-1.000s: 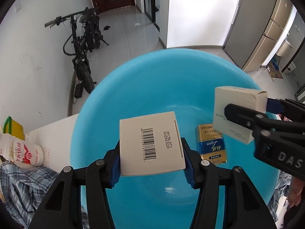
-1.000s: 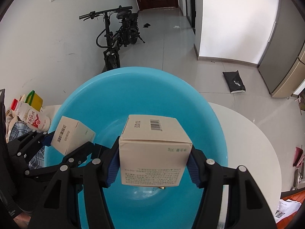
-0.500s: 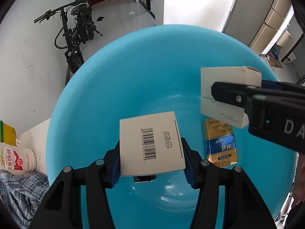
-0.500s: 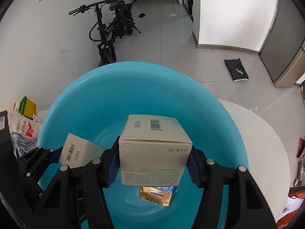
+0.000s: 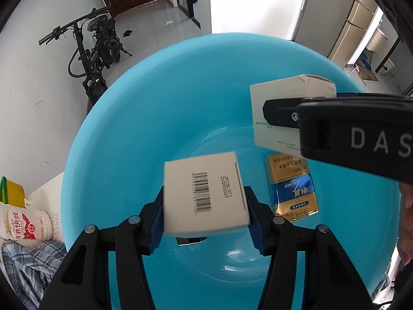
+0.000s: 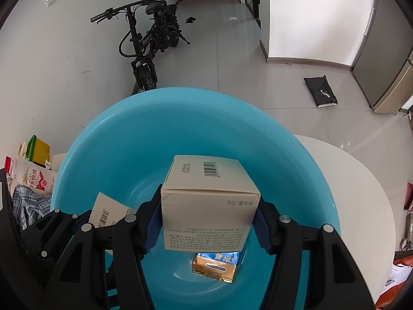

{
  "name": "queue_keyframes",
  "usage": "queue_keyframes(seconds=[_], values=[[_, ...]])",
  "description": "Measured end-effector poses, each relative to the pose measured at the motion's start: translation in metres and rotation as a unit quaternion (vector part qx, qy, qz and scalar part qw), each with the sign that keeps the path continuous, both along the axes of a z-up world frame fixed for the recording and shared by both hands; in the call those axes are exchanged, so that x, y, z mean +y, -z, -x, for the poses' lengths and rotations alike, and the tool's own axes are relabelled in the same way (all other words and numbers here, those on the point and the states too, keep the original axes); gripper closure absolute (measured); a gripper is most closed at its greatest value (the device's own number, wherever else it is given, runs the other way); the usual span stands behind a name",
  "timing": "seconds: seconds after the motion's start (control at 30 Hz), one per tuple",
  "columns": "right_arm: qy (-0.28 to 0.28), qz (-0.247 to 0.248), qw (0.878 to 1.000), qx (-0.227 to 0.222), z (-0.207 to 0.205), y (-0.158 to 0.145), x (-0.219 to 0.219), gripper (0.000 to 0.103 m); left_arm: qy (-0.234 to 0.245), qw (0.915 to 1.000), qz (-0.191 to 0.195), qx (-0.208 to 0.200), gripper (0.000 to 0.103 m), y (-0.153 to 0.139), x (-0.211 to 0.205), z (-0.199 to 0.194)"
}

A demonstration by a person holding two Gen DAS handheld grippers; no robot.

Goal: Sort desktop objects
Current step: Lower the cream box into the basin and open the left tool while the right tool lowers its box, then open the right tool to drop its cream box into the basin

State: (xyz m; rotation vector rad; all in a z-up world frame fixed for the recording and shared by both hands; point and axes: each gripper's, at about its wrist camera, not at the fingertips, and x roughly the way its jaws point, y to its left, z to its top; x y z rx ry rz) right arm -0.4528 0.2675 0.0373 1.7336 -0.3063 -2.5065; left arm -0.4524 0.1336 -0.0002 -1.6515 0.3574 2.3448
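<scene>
Both wrist cameras look steeply down from close above into the same round blue plastic basin (image 5: 160, 118) (image 6: 124, 139), side by side.

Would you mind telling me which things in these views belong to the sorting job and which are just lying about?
Part of the job:
- left gripper, shut on barcode box
- right gripper, shut on cream box
- blue basin
- gold and blue packet lying in the basin

Just lying about:
- bicycle
- milk bottle
- plaid cloth
- black bag on the floor
</scene>
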Motion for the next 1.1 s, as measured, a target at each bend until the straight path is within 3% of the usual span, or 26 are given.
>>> queue_keyframes(seconds=[0.67,0.83,1.1], values=[[0.003,0.004,1.0,0.003,-0.012,-0.014,-0.011,0.043,-0.021,0.9994,-0.016,0.023,0.045,-0.035,-0.013,-0.027],[0.018,0.024,0.999,-0.018,-0.017,-0.009,-0.01,0.039,-0.016,0.9994,0.004,0.032,0.045,-0.038,-0.016,-0.036],[0.0,-0.027,0.999,-0.018,-0.03,-0.009,-0.017,0.03,-0.029,0.9993,0.002,0.025,0.045,-0.036,-0.028,-0.035]])
